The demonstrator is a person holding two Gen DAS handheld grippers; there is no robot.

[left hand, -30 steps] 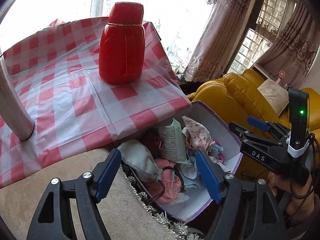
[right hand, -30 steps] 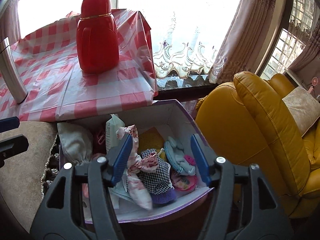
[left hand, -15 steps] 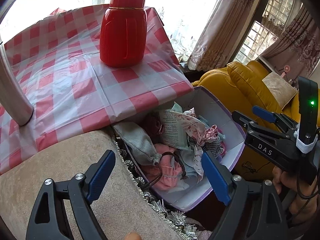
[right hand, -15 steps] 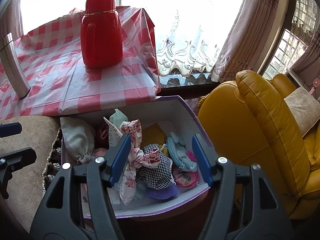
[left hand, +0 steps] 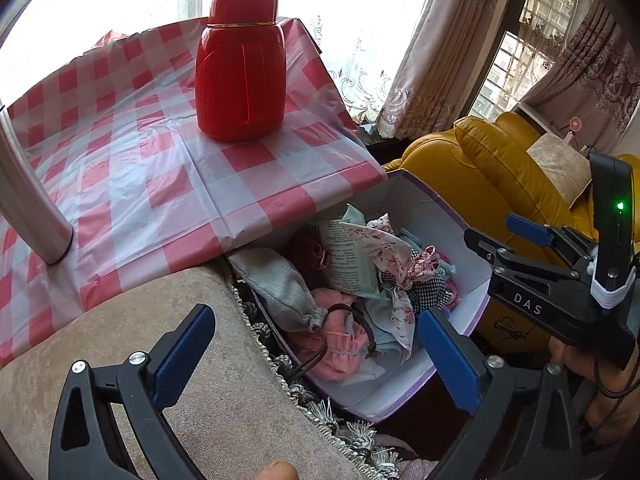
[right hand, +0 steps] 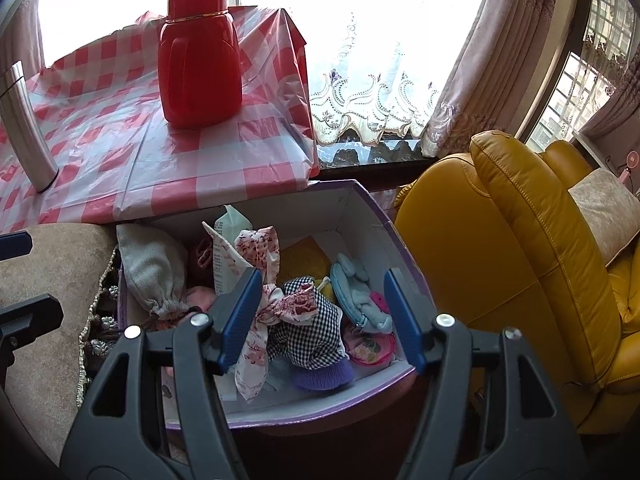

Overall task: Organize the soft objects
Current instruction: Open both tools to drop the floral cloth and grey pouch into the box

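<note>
**A:** Two grippers hang over one box. The purple-edged cardboard box (right hand: 360, 216) sits low, wedged between a beige cushioned seat (left hand: 224, 408) and a yellow leather armchair (right hand: 512, 264), and it is full of soft things.

**B:** Which gripper is closer to them?

**A:** The right gripper (right hand: 322, 318), by my reading. It points down into the box, with a black-and-white checked cloth (right hand: 316, 332) and a pink floral fabric strip (right hand: 260, 256) lying just beyond its fingertips, between them in the view. Its jaws stand partly apart and press on nothing.

**B:** And the left?

**A:** The left gripper (left hand: 316, 354) is over the box's near corner, beside the seat. Its jaws are opening, already wide, with nothing pinched; a pink knitted item (left hand: 340, 350) and a grey drawstring pouch (left hand: 280, 288) lie ahead of them. The floral strip runs lengthwise away from the right gripper, towards the box's far wall.

**B:** What can't you make out?

**A:** The pile overlaps, so the lower items are buried. A printed packet (right hand: 228, 256) stands half hidden behind the fabric. A small blue plush toy (right hand: 360, 292) is partly covered. The box floor hardly shows, and the person appears only as a hand (left hand: 588, 376) at the edge.
</note>
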